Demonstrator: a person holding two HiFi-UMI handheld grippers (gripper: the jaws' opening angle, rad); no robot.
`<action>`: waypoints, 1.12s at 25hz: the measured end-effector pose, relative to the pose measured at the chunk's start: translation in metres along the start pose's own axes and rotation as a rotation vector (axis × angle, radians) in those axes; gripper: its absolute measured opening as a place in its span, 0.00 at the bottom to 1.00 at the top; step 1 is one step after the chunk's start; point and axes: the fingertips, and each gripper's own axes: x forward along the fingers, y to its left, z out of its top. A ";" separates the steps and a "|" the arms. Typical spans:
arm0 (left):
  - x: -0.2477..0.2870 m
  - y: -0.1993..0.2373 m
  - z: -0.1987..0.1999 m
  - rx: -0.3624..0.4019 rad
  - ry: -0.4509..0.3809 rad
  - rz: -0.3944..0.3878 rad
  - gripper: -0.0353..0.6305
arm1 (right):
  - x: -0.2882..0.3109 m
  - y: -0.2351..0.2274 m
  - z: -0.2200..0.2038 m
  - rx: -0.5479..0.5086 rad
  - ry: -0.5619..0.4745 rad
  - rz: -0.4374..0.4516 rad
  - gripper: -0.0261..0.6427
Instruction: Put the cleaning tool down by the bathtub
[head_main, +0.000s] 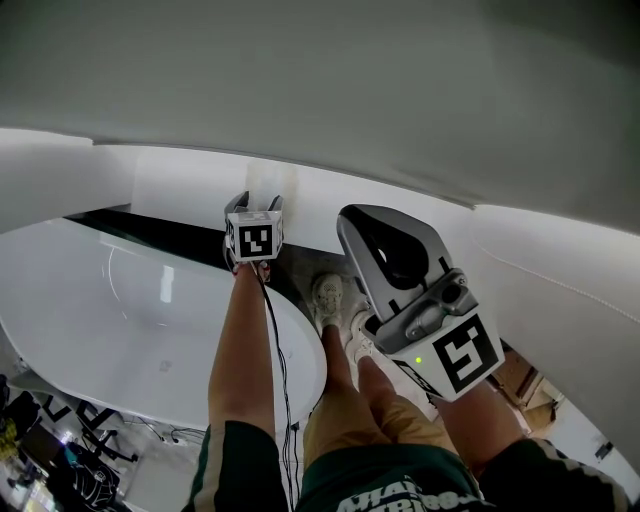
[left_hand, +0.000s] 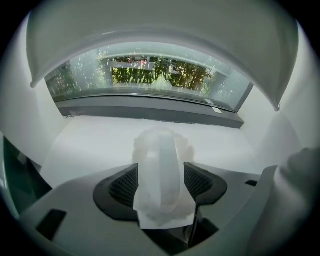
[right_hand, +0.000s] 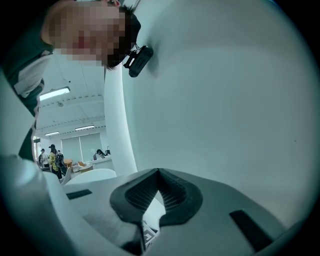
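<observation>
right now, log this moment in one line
left claw open | white cleaning tool between its jaws, unpressed | right claw shut, empty

Behind the tool (left_hand: 162, 170) there is a wide window (left_hand: 150, 60), green plants (left_hand: 145, 75) show through it, a dark sill (left_hand: 150, 112) runs under it

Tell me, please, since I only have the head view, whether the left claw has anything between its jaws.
Observer: Yes. The left gripper view shows a white cleaning tool between the wide-apart jaws of the left claw.
Operator: What lies beyond it?
Observer: A white surface, then a dark band under a window with greenery behind it.
Operator: And the right claw?
Observer: Its own view shows the right claw shut, with nothing between its jaws.
</observation>
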 end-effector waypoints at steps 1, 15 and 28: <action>0.000 0.000 0.001 0.005 -0.003 0.001 0.49 | 0.001 0.000 -0.001 -0.001 0.003 0.001 0.06; -0.022 -0.014 0.011 0.068 -0.023 0.017 0.45 | -0.019 0.003 0.013 -0.033 0.025 -0.018 0.06; -0.087 -0.038 0.033 0.093 -0.132 0.048 0.42 | -0.080 0.009 0.048 -0.059 -0.019 -0.094 0.06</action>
